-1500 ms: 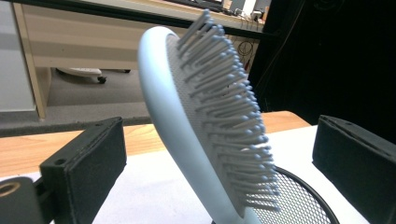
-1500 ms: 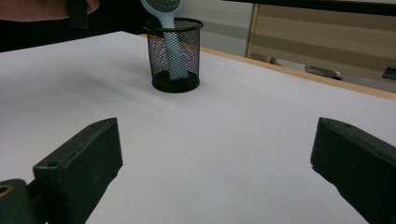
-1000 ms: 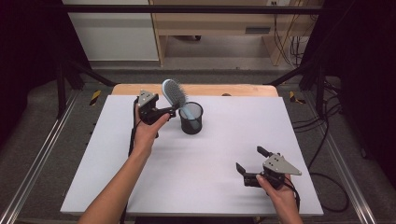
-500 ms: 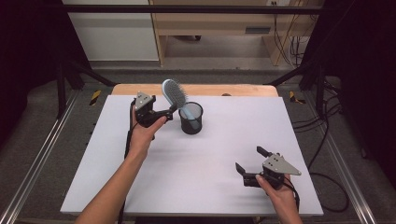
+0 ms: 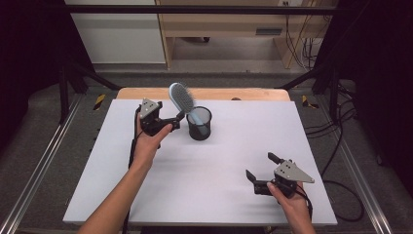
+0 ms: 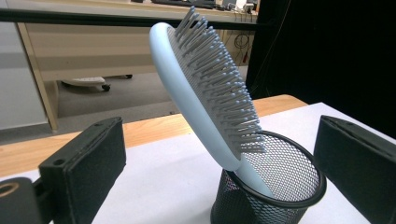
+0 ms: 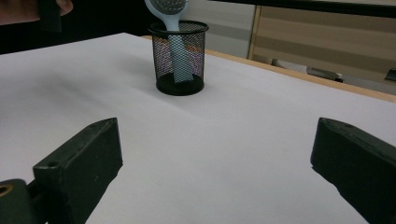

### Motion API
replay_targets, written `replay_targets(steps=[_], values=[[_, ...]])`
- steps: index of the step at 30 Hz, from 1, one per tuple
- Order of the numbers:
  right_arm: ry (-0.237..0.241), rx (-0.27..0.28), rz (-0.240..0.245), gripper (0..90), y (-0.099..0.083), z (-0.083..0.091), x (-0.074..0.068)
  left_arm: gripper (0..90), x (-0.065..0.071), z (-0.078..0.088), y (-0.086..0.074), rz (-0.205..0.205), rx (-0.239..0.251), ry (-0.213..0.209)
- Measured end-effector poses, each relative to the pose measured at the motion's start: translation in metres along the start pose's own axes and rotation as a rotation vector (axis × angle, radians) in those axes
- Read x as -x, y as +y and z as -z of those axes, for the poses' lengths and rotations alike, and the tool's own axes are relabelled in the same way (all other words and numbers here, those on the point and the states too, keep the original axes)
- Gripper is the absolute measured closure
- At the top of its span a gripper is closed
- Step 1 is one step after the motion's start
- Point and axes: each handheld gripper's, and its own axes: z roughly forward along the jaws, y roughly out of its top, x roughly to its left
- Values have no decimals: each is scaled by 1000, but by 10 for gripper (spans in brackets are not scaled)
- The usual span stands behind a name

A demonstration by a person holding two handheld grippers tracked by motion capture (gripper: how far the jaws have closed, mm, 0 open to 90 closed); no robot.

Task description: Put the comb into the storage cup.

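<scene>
The hairbrush point(image 5: 181, 97) stood handle-down in the black mesh cup point(image 5: 199, 124), far and left of centre on the table point(image 5: 97, 185), its head leaning left over the rim. Your left gripper point(image 5: 175, 118) hung just left of it with jaws spread wide, clamped on nothing. To do this well, you needed to draw back straight and level so neither jaw clipped the leaning head and tipped the cup. Your right gripper point(image 5: 262, 167) rested near and right, jaws apart too.
</scene>
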Motion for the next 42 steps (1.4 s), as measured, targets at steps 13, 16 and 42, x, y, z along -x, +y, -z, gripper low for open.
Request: replay_targets(steps=[13, 16, 42], values=[[-6, 9, -8, 23, 1, 1, 1, 21, -7, 35, 10, -43, 15, 15], [-7, 10, -7, 23, 1, 2, 1, 21, -13, 45, 11, -42, 19, 24], [-16, 4, 5, 23, 0, 3, 2, 15, -44, 122, -14, -80, 40, 76]])
